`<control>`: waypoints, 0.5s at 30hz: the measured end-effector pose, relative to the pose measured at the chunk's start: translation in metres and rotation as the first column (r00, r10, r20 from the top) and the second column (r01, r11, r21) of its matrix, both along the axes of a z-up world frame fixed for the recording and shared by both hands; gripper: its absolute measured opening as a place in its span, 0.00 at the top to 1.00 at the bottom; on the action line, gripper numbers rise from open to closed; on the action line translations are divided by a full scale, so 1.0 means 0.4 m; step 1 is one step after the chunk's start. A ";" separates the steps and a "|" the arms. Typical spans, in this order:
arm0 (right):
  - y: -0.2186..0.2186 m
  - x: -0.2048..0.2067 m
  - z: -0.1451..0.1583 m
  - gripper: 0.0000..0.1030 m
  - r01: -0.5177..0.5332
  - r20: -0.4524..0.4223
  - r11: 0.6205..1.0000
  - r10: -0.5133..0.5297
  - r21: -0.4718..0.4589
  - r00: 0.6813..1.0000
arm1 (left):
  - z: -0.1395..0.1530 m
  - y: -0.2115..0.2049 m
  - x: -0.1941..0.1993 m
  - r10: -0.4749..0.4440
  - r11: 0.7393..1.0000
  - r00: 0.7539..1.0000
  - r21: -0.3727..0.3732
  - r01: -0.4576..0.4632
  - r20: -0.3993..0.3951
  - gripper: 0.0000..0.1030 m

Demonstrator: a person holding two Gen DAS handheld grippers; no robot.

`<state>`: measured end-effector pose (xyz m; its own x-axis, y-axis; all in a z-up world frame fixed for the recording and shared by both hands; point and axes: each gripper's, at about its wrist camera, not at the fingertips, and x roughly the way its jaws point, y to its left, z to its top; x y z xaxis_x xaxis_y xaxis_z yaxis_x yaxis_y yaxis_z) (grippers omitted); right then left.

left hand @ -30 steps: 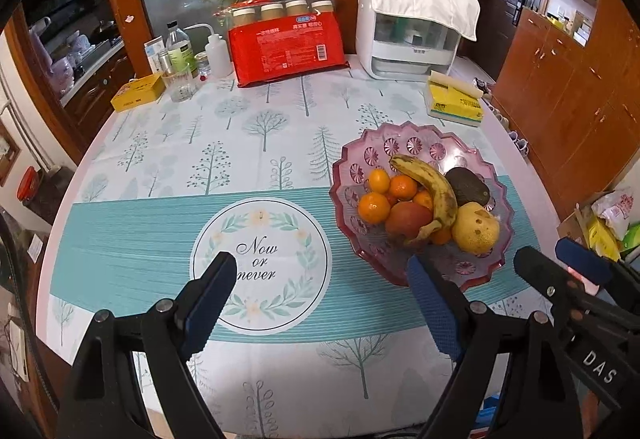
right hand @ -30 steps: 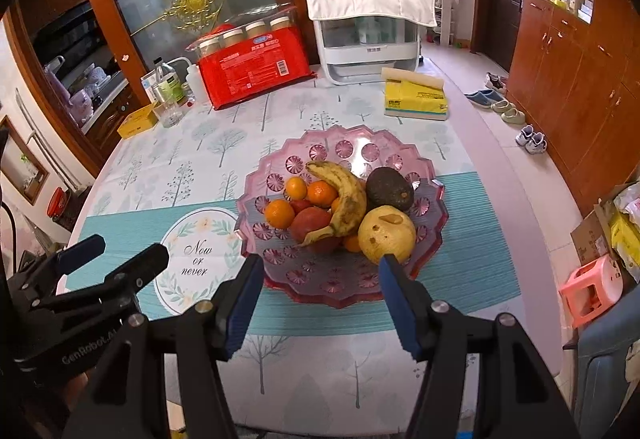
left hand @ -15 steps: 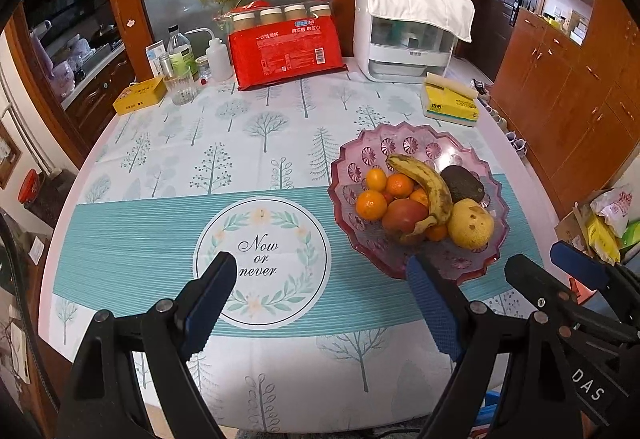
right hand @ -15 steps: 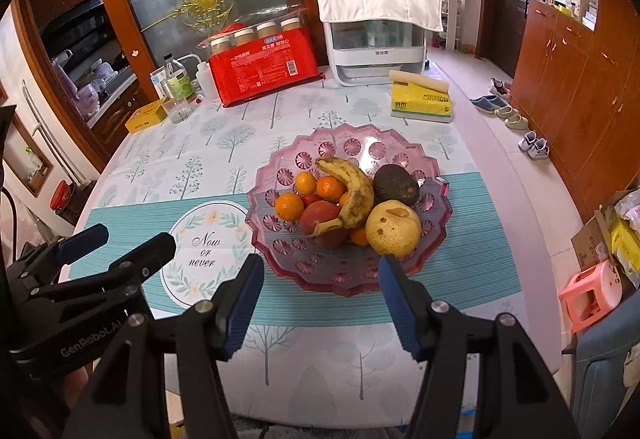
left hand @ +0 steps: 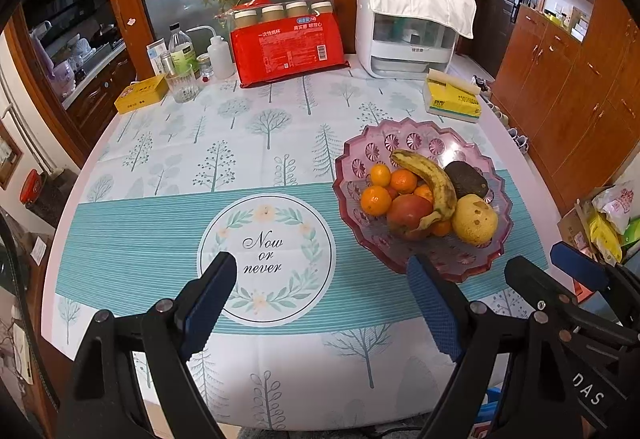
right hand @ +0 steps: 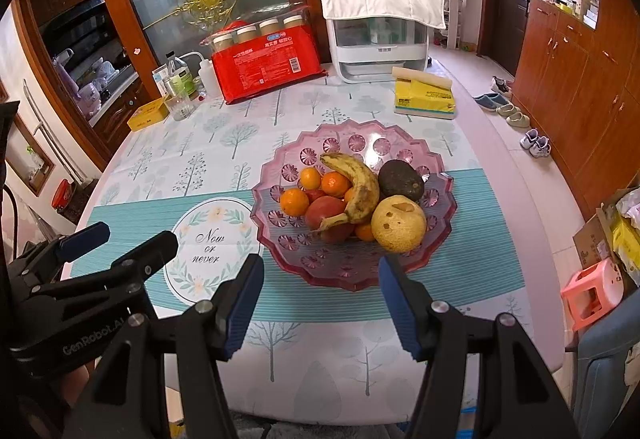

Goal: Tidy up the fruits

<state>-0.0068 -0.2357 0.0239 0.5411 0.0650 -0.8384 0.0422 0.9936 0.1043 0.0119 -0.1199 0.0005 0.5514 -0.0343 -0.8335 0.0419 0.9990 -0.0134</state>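
I hold a pair of black tongs with blue pads in each hand, both raised above the near edge of a table (left hand: 168, 159) covered in a white cloth printed with pale trees and a teal striped band. My left tongs (left hand: 320, 303) are spread wide and hold nothing; between their tips I see a round emblem (left hand: 266, 259) on the cloth that reads "Now or never". My right tongs (right hand: 320, 301) are also spread wide and empty, pointing toward a scalloped pink glass fruit bowl (right hand: 360, 143) that sits on the table just to the right of the emblem. All the fruit lies piled in that bowl: a spotted yellow banana (right hand: 358, 187) curves over the middle, a dark avocado (right hand: 401, 180) rests at the back right, a blemished yellow pear (right hand: 398, 224) sits at the front right, a red apple (right hand: 326, 213) lies under the banana's stem, and several small oranges (right hand: 294, 201) cluster on the left side. Neither pair of tongs touches the bowl or any fruit. At the far end of the table stand a red package (left hand: 286, 49), a white appliance (left hand: 408, 27) draped with a cloth, a yellow tissue pack (left hand: 452, 101), a yellow box (left hand: 141, 94) and some bottles (left hand: 182, 53).
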 end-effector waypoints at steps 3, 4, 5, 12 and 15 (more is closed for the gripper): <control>0.001 0.000 0.000 0.41 0.001 0.001 1.000 -0.001 0.001 1.000 | 0.000 0.001 -0.002 0.000 1.000 1.000 0.001 0.000 -0.001 0.16; 0.001 0.000 -0.001 0.41 0.000 0.000 1.000 0.000 0.001 1.000 | 0.000 -0.001 0.001 0.002 1.000 1.000 0.000 -0.002 0.000 0.16; 0.000 0.001 0.000 0.41 0.000 0.000 1.000 0.000 0.000 1.000 | 0.000 -0.002 0.001 0.001 1.000 1.000 0.000 -0.001 0.000 0.16; 0.002 -0.001 -0.001 0.41 0.000 -0.001 1.000 0.000 -0.001 1.000 | -0.002 0.006 -0.006 -0.002 1.000 1.000 -0.001 0.002 -0.001 0.16; 0.004 -0.001 -0.001 0.41 0.000 0.001 1.000 0.000 -0.001 1.000 | -0.001 0.003 -0.002 -0.002 1.000 1.000 -0.001 0.002 -0.001 0.16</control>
